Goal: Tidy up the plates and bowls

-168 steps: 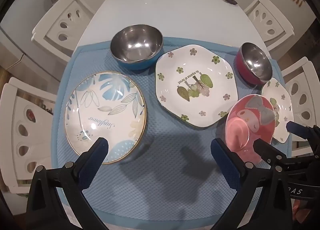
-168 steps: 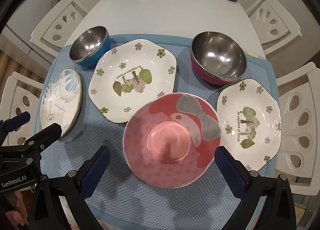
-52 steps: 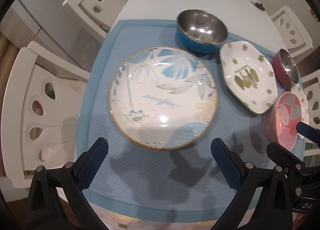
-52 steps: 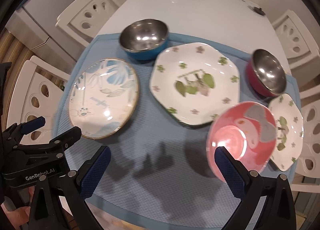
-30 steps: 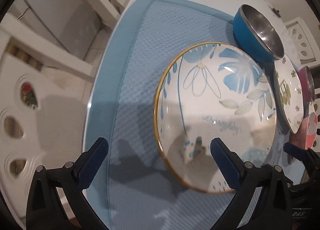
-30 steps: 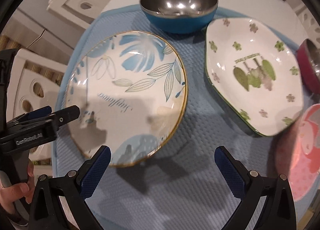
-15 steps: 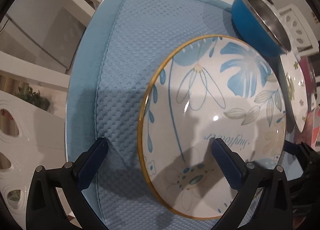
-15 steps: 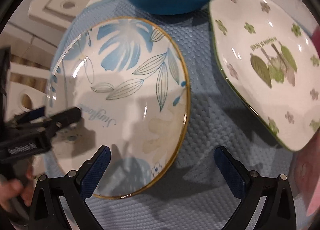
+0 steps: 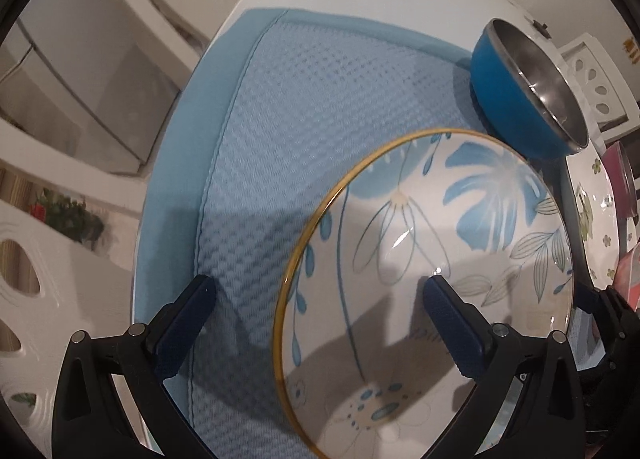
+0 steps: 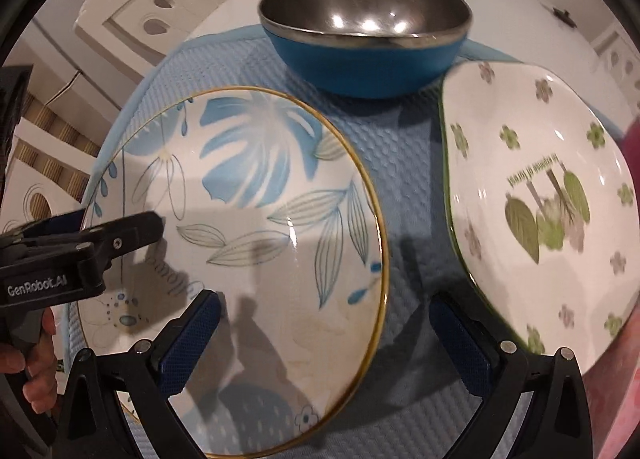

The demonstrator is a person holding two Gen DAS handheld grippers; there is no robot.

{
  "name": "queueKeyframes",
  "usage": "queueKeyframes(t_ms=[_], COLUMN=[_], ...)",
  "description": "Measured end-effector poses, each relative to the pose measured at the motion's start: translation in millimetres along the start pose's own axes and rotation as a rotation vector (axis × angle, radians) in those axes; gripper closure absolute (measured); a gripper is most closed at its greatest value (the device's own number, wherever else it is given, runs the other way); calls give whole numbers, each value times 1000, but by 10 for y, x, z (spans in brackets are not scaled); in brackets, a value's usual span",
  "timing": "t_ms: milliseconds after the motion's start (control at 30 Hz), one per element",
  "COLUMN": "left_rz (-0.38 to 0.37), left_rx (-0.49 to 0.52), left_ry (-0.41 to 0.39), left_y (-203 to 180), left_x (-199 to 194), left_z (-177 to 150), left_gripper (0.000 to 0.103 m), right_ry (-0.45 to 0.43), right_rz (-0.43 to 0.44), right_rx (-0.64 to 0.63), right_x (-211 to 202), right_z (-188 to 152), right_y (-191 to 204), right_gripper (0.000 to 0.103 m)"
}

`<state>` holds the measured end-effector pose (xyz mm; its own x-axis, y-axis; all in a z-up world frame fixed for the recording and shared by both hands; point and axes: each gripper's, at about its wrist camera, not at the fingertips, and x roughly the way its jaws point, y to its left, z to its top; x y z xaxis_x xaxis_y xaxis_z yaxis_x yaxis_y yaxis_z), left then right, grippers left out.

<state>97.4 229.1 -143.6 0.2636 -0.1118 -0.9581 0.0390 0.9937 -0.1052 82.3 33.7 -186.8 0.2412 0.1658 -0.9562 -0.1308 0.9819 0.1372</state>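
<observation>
Left wrist — open left tongs [image 9: 318, 295] straddle blue-leaf plate [image 9: 460, 243] rim.

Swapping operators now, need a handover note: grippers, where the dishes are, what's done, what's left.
Left gripper: open, straddling the left rim of the blue leaf plate, one finger over the plate, one over the mat. Nothing gripped.
Right gripper: open, straddling the same plate's right rim. Nothing gripped.
Dishes: the plate lies flat on the mat; blue steel bowl behind it; green-flower plate to its right. A red bowl and a pink dish show at the far right edge.
Done: nothing stacked yet.
Left: all the sorting; a grip on the blue leaf plate looks like the next move.
</observation>
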Motion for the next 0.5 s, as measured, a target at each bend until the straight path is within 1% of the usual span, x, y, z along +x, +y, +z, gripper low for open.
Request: queueKeyframes(t_ms=[33,67,100,133,167,233,300,367,500], left_rz=[3,3,-14,-20,-6,2,0,6,20], left_rx=[9,20,35,51,58,60,53,58,89], left_ry=[-24,-54,-72,-80,-81,-90,-84,-74,-65], left_y=[-29,-45,-70,-98,-118,-139,-130,-134,-191], left_x=[-29,-79,-114,-129,-102,-113,-113,-152,-175], left_z=[-3,1,-2,4,1,-10,-13,-64,-86], left_gripper=[18,29,54,58,58,58,58,59,59], right_ry=[1,-2,-10,-25,-33,-34,-30,-26,1], right_rz=[4,11,15,28,46,67,69,79,114], right_rx=[-8,-18,-24,-29,-33,-54,-55,-33,16], right_x=[-23,-50,-91,-112,-129,-157,-167,-187,-182], right_z=[5,22,44,36,21,53,82,114,160], right_y=[14,33,22,6,4,63,98,102,-24], right_gripper=[2,7,12,25,35,44,45,49,52])
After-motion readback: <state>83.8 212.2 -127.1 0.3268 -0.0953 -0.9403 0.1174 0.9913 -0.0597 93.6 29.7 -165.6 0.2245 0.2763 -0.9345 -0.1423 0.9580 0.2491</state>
